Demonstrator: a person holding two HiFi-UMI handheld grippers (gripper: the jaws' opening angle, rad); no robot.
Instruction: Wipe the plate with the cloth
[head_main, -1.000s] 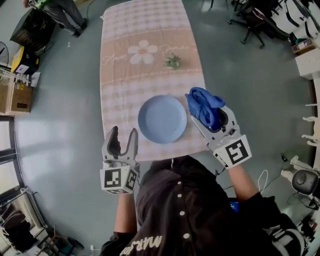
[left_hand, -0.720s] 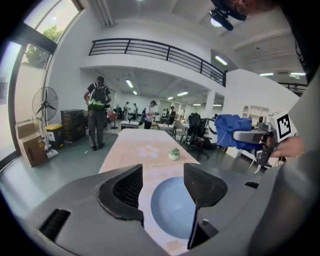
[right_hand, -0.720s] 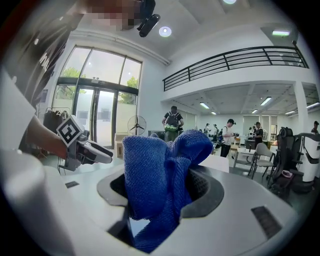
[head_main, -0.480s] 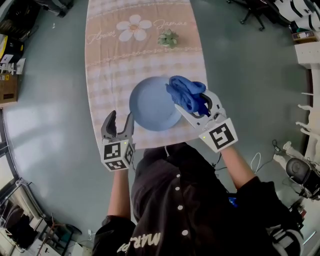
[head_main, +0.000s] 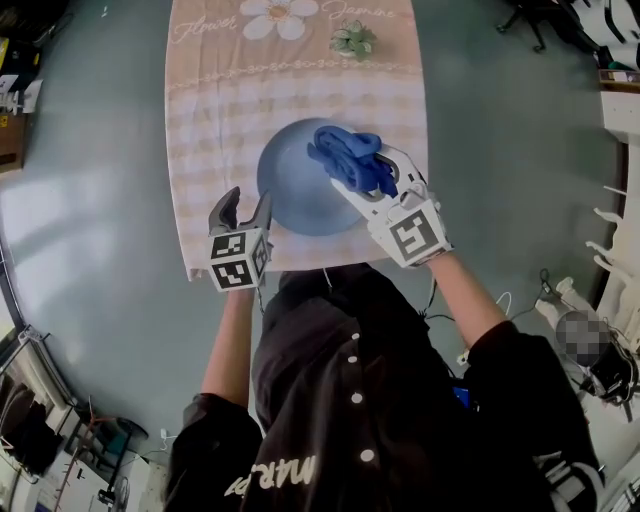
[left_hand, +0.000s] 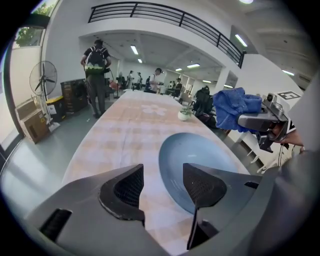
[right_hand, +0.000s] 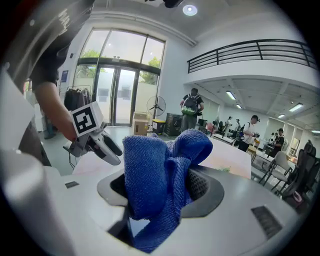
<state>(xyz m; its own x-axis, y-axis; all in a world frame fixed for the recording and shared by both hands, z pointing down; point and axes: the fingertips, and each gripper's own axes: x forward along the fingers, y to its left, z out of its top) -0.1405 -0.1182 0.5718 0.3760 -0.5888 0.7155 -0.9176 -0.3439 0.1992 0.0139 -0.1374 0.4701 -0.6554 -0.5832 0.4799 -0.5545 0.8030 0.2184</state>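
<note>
My right gripper (head_main: 372, 172) is clamped on the cloth (head_main: 345, 155), a bunched blue towel that spills out over both jaws and hangs above the far right part of the plate (head_main: 285, 190). From the head view I cannot tell whether it touches the plate yet. My left gripper (head_main: 247, 202) has its jaws apart with nothing between them. It sits at the near left rim of the plate, and the right jaw overlaps that edge.

The cloth looks soft, light and floppy. It should fold and drag as I rub, so a deep grip on the wad suits it better than a pinch at a corner. The plate looks stiff, smooth and probably breakable. It is shallow and could slide on the fabric under a sideways push, so I judge the near left rim is the place to steady it.

The plate lies near my end of a long table (head_main: 210, 130) covered in a pink checked tablecloth, with a small plant (head_main: 353, 38) towards the far end. All around is grey floor in a big bright hall, with a balcony rail overhead, a standing fan, boxes and people far off.
</note>
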